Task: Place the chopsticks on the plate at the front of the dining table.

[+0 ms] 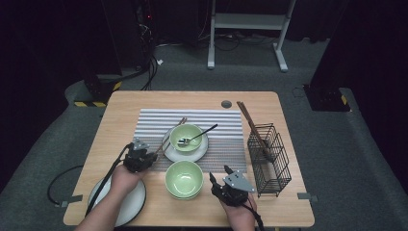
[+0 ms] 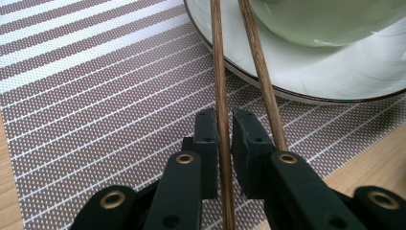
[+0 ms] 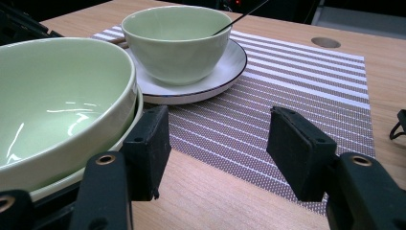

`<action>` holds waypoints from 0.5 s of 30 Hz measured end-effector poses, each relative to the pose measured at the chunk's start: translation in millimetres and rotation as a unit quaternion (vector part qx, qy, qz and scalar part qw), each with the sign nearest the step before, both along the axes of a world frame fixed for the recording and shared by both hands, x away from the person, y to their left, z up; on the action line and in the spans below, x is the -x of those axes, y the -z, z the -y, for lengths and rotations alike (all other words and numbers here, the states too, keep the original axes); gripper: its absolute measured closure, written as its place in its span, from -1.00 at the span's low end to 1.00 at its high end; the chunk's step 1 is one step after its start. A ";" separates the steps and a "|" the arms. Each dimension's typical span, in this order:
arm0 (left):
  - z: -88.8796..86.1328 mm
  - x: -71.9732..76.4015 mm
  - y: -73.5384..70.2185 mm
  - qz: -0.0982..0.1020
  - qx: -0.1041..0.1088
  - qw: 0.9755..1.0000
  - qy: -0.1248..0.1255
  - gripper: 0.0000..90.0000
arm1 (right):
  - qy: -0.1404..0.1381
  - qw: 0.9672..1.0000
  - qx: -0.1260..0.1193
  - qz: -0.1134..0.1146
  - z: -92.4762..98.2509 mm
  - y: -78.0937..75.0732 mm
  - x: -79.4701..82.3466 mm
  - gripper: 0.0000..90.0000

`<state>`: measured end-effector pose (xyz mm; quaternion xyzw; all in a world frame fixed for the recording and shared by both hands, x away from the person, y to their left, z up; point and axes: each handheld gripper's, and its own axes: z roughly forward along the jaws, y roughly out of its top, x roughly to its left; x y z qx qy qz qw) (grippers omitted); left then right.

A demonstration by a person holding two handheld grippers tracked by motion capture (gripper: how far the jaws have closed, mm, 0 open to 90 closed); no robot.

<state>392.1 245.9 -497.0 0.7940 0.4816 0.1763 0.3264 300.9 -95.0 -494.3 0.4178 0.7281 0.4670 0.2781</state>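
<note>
Two brown chopsticks [image 1: 172,132] lie on the striped placemat [image 1: 226,120], leaning on the rim of a white plate [image 1: 192,153] that carries a green bowl [image 1: 186,137] with a spoon [image 1: 197,136] in it. My left gripper [image 1: 153,156] sits low at their near end. In the left gripper view one chopstick [image 2: 218,72] runs between the pads of the left gripper [image 2: 225,129], against the left pad with a thin gap at the right pad; the other chopstick [image 2: 256,62] lies outside. My right gripper [image 3: 218,143] stands open and holds nothing, just right of a stacked green bowl [image 3: 57,96].
A black wire basket [image 1: 269,159] stands at the right with a pair of chopsticks [image 1: 250,125] leaning out of it. A white plate [image 1: 130,204] lies at the front left under the left forearm. The stacked bowl [image 1: 184,179] sits between the two hands.
</note>
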 end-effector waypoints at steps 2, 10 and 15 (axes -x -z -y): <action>-0.4 0.9 -1.4 0.003 0.003 1.000 0.004 0.77 | 0.000 1.000 0.000 0.000 0.1 0.0 -0.1 -0.11; -0.2 2.7 -3.3 0.006 0.008 1.000 0.009 0.79 | 0.000 1.000 -0.001 0.000 -0.3 -0.1 0.2 -0.11; 0.7 1.7 -4.0 0.007 0.011 1.000 0.009 0.84 | 0.000 1.000 -0.001 0.000 -0.2 -0.2 0.3 -0.11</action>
